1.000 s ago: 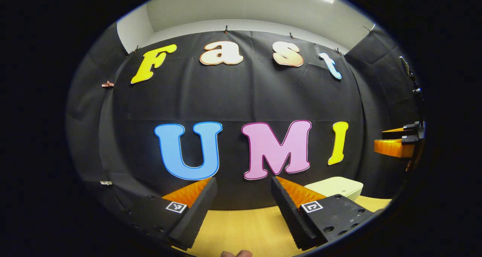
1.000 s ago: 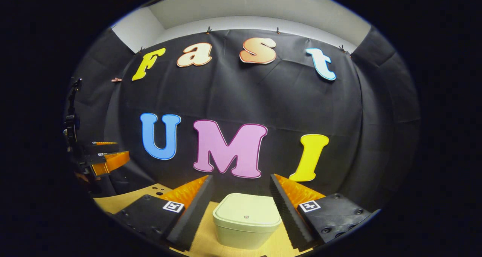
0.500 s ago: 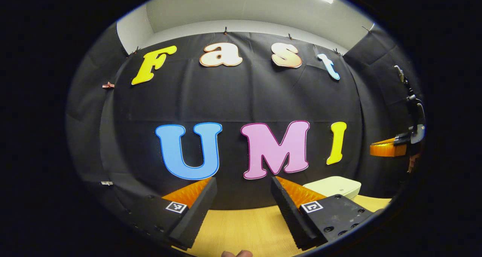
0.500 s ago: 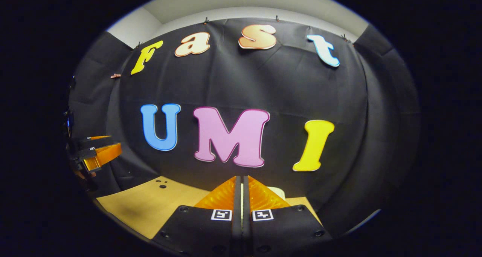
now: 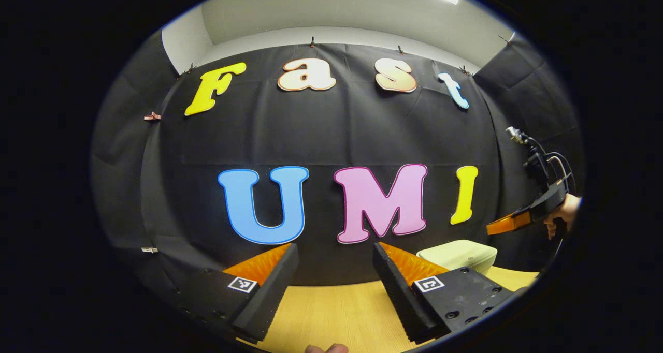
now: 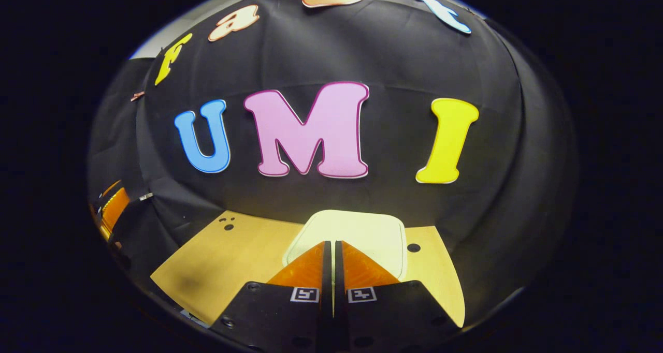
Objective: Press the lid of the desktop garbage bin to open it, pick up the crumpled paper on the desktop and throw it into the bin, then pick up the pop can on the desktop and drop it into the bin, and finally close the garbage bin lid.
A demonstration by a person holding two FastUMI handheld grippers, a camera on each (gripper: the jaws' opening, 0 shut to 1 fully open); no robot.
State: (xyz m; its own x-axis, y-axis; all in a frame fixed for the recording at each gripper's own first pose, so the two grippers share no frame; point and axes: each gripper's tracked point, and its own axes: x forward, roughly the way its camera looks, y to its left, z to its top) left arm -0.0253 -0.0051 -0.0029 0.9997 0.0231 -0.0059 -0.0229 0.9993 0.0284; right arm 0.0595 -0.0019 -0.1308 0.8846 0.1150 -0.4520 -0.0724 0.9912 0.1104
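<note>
Right tool [image 6: 331, 249] dipped over bin lid [image 6: 362, 229], fingers together | left tool [image 5: 335, 254] wide | lid flat

On my left gripper [image 5: 335, 252] I see two wedge-shaped fingers, ribbed on their inner faces, each bolted to a flat black block with round screws and a small square black-and-white tag [image 5: 429, 284] near the inner corner. My right gripper [image 6: 331, 249] is built the same, a tag on each block. Off to the side in the left gripper view, that same right gripper shows a dark body, a looping black cable [image 5: 557, 161] above it and a small metal fitting on top, with a bare hand [image 5: 563, 214] on the handle.
</note>
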